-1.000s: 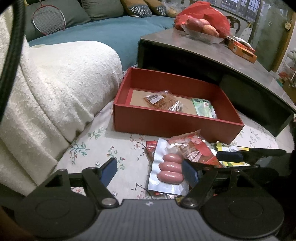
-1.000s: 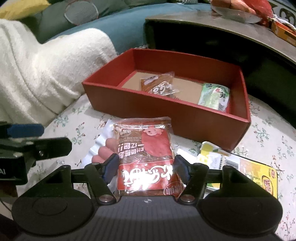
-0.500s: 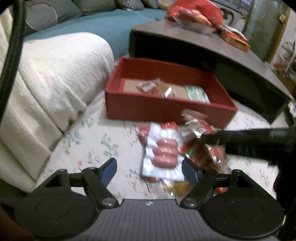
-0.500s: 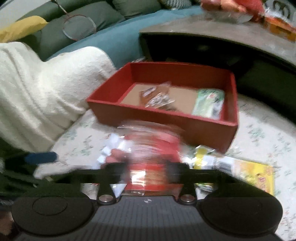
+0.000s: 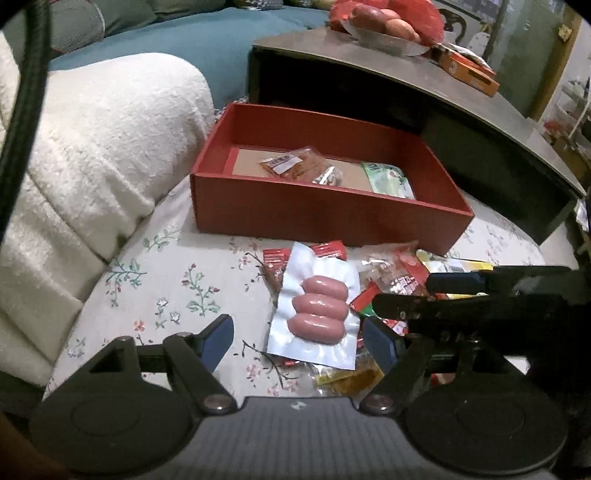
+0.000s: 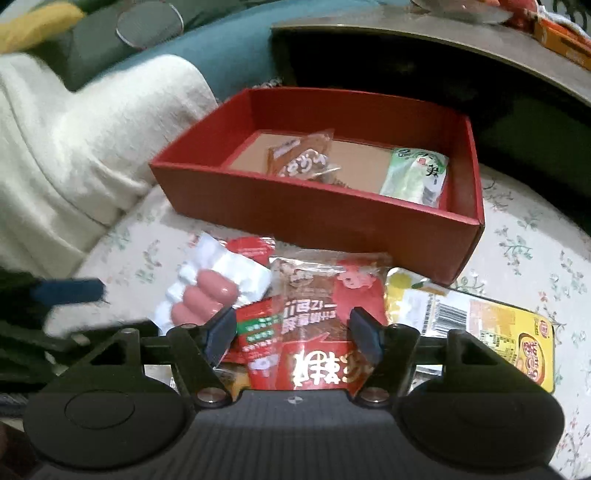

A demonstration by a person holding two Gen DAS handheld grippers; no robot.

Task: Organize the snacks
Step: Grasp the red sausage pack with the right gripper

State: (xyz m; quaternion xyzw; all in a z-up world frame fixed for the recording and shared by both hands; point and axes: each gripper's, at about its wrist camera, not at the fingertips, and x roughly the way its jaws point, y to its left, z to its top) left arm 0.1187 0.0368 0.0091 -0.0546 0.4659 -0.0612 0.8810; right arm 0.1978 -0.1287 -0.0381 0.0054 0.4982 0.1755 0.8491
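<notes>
We note the left gripper (image 5: 297, 334) with its jaws spread wide and nothing between them, hovering low over the floral cloth (image 5: 162, 288); just ahead of it lies the sausage pack (image 5: 319, 306), three pink sausages in a silvery vacuum pouch, resting on top of the loose heap of snacks. The right gripper (image 6: 293, 330) is also parted, its blue pads (image 6: 221, 328) standing on either side of the red snack packet (image 6: 325, 314); whether the pads touch the packet we cannot tell, and the packet appears to rest on the pile. In the left wrist view the right gripper (image 5: 454, 291) crosses in from the right edge, over the same heap. To the right of the red packet we record a yellow packet (image 6: 491, 332) with a barcode, lying flat on the cloth; smaller red sachets (image 6: 255, 332) lie under and beside the sausage pack (image 6: 207, 295).

Beyond the heap stands the red box (image 5: 325, 214), open-topped, just behind the snacks; inside it, on the brown floor, are a brown snack bag (image 6: 306, 158) near the middle and a green snack bag (image 6: 417, 173) at the right end. A white blanket (image 5: 92, 147) lies to the left of the box; a dark bench (image 5: 424, 81) behind it carries a bowl of fruit (image 5: 384, 27) and an orange carton (image 5: 469, 70).
</notes>
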